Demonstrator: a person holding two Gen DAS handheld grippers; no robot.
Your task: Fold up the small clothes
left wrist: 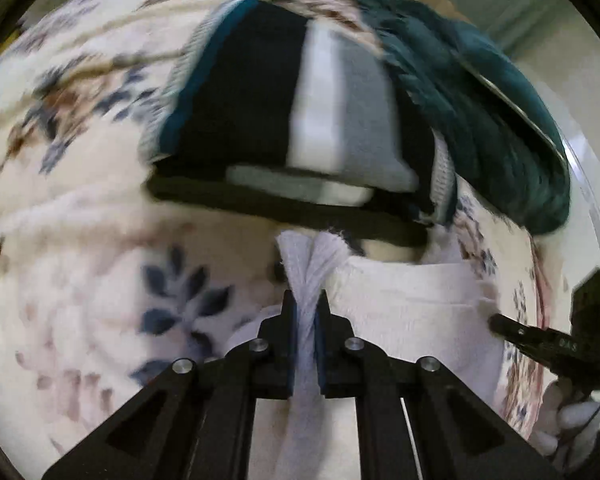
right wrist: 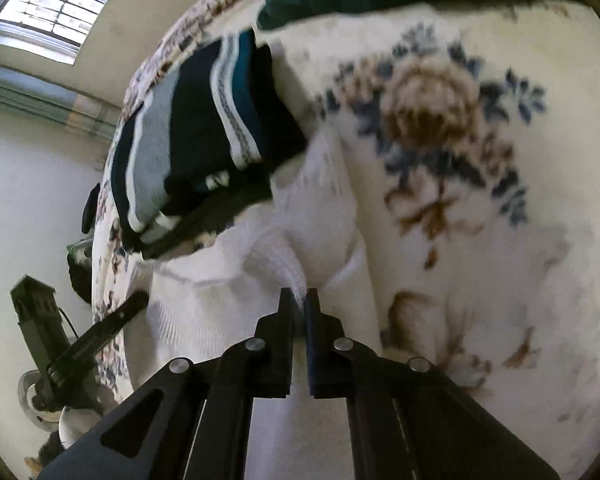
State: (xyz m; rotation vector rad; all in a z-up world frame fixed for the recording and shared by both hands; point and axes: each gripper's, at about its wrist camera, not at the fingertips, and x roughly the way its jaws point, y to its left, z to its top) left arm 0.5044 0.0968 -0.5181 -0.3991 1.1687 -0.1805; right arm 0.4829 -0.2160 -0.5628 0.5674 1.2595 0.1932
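Observation:
A white knit garment (left wrist: 412,300) lies on a floral blanket (left wrist: 80,240). My left gripper (left wrist: 306,300) is shut on a bunched edge of the white garment. My right gripper (right wrist: 298,298) is shut on another edge of the same white garment (right wrist: 228,300). The right gripper (left wrist: 496,322) also shows at the right of the left wrist view, and the left gripper (right wrist: 140,300) at the left of the right wrist view. Both views are blurred.
A folded stack of dark navy, grey and white striped clothes (left wrist: 300,120) lies just beyond the white garment; it also shows in the right wrist view (right wrist: 204,140). A dark teal knit garment (left wrist: 480,100) lies at the far right. The blanket's edge drops off beside the left gripper.

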